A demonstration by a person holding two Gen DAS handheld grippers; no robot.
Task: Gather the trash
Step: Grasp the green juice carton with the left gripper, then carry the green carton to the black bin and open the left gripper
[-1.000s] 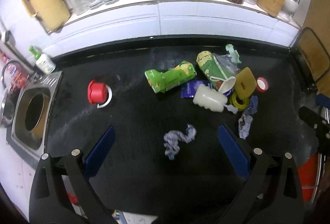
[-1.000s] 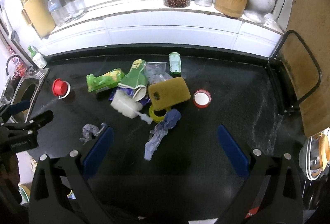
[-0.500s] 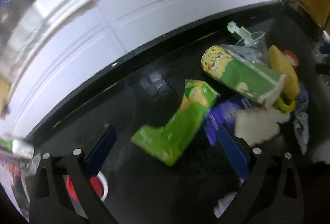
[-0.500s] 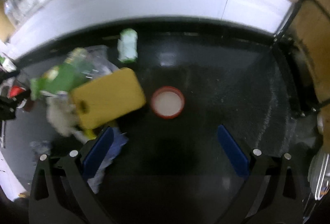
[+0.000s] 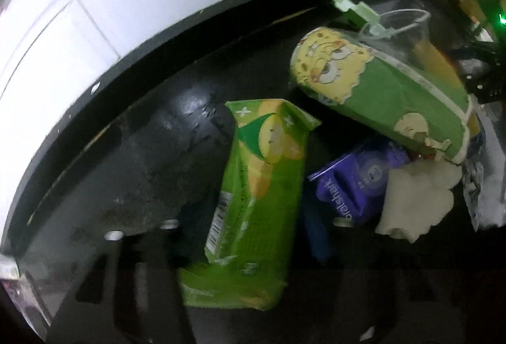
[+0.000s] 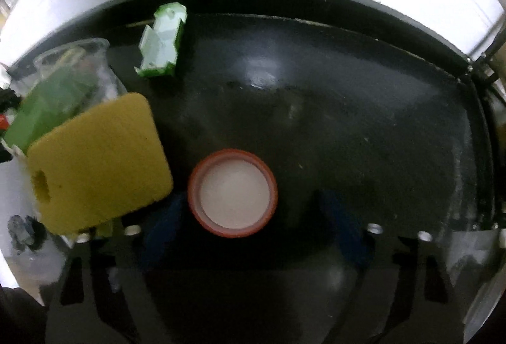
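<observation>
- Closing in on two pieces of trash at once: the left gripper (image 5: pixel 237 236) straddles the green snack packet (image 5: pixel 256 201), and the right gripper (image 6: pixel 253 227) straddles the red-rimmed cap (image 6: pixel 233 192).
- Both sets of jaws stand apart, grasping nothing yet; the blue pads are dim and blurred at either side of each target.
- The packet lies flat on the black tabletop (image 5: pixel 151 160), its long axis running away from the left gripper towards the white tiled wall, torn end pointing far and slightly right. A squeeze across its narrow width, near the middle, looks the surest grip.
- The purple wrapper (image 5: pixel 357 182) sits just beside the right-hand pad, so that pad should slide between the two without catching it.
- The cap is round, open side up, with no long axis; any angle works, but it needs centring, as the yellow sponge (image 6: pixel 95 163) is near the left pad.
</observation>
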